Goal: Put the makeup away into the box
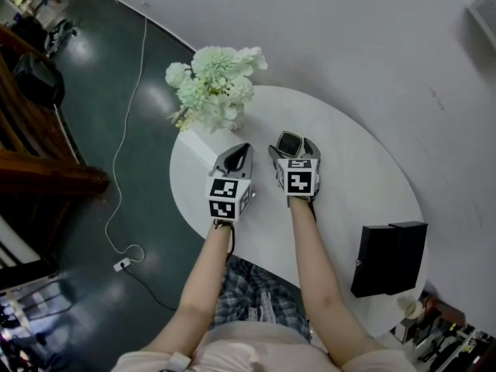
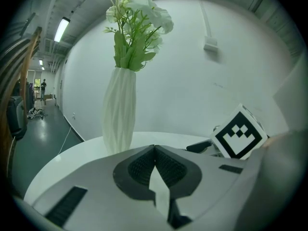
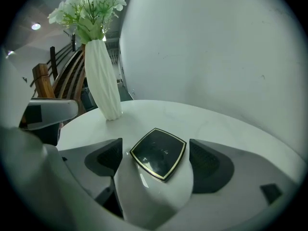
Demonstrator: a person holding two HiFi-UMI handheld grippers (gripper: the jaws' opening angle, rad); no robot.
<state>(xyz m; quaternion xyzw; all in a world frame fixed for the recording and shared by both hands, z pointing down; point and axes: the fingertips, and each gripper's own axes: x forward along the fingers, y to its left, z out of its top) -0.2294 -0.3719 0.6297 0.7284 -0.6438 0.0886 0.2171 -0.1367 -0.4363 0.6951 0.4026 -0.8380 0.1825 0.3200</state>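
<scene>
Right gripper [image 3: 159, 165] hangs wide open around the black square gold-edged compact [image 3: 159, 153], flat on the round white table [image 1: 364, 177], pads clear of it. Left gripper [image 2: 155, 155] is pinched closed, empty. Black rectangular box [image 1: 387, 258] sits well apart, so pickup and stowing both remain.

compact [image 3: 159, 154] is glossy black with a thin gold edge. table [image 1: 364, 169] is plain white, ribbed vase [image 3: 103, 78] white too, flowers [image 1: 217, 84] pale greenish white. box [image 1: 387, 258] on the near right is black. floor [image 1: 85, 115] dark teal, shorts [image 1: 248, 297] grey checked.
</scene>
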